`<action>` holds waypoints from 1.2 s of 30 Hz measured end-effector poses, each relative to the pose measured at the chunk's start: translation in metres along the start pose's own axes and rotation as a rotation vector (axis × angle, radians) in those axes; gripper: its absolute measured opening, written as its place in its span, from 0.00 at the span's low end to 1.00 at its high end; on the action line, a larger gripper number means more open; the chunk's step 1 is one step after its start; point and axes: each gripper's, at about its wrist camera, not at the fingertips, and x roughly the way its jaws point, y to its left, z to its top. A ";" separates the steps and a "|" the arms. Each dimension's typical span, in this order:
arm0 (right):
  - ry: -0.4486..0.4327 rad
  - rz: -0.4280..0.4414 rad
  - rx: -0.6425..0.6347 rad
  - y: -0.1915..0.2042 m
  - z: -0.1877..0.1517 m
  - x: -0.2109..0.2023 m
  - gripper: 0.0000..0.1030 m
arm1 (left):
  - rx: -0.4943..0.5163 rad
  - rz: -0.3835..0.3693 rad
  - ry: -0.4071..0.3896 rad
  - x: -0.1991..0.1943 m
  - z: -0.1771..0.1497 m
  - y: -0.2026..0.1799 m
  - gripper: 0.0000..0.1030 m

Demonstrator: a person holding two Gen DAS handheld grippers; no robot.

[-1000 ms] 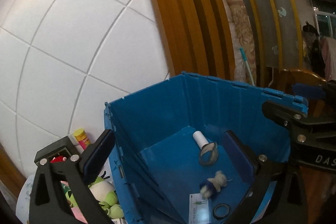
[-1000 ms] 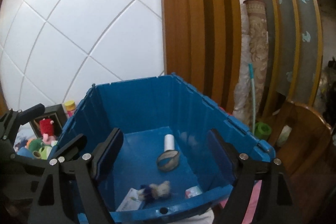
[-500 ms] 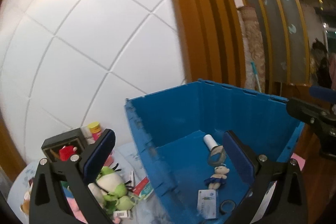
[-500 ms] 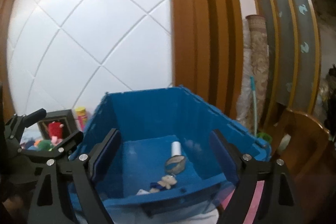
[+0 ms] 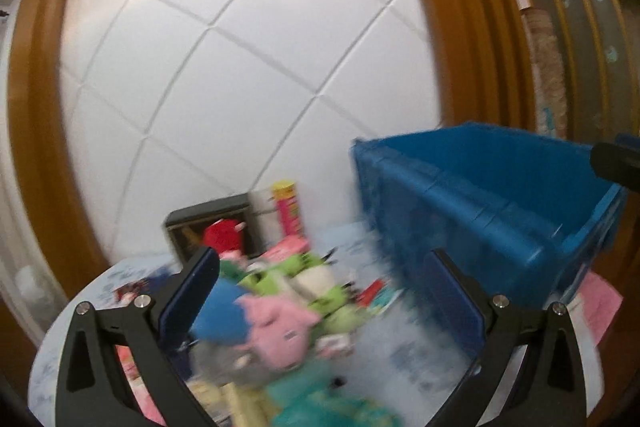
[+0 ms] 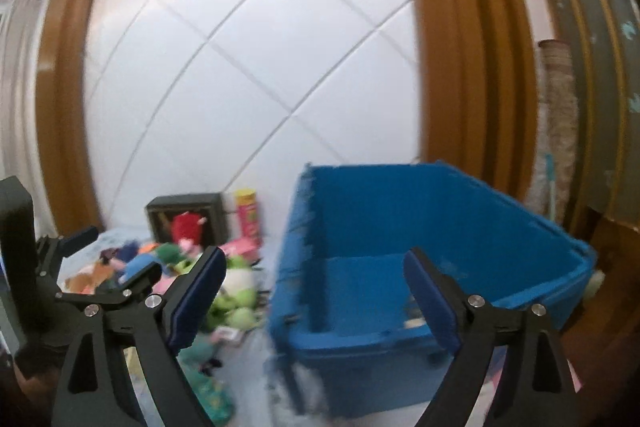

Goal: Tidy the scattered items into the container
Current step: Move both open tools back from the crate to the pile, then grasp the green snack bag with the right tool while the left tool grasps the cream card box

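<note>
Scattered items (image 5: 280, 315) lie heaped on the pale round worktop (image 5: 420, 351), to the left of the blue container (image 5: 492, 227). Both views are motion-blurred, so fine detail is uncertain.

Left wrist view: the left tongs (image 5: 324, 303) are spread wide with nothing between the blue pads (image 5: 192, 291); they hang above the heap. Below them sit a pink plush toy (image 5: 280, 323), a blue soft item (image 5: 224, 311) touching its left side, and green-and-white plush toys (image 5: 316, 279) just behind. A red plush (image 5: 224, 235) stands in front of a dark framed box (image 5: 212, 219) near the wall, with a yellow-capped pink tube (image 5: 288, 207) upright beside the box. A teal item (image 5: 320, 403) lies at the near edge. The container stands on the worktop at the right, its near wall facing the camera, its inside hidden.

Right wrist view: the right tongs (image 6: 312, 287) are likewise spread and empty, held in front of the container (image 6: 432, 227), whose open top and blue inner walls show; its contents cannot be made out. The left tongs (image 6: 100, 259) appear at the left edge over the heap (image 6: 168, 259). A white panelled wall (image 6: 248, 67) framed in brown wood (image 6: 452, 39) rises behind.
</note>
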 end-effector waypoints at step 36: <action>0.634 0.428 -0.378 0.165 -0.233 0.197 0.98 | -0.085 0.049 0.351 0.057 -0.178 0.122 1.00</action>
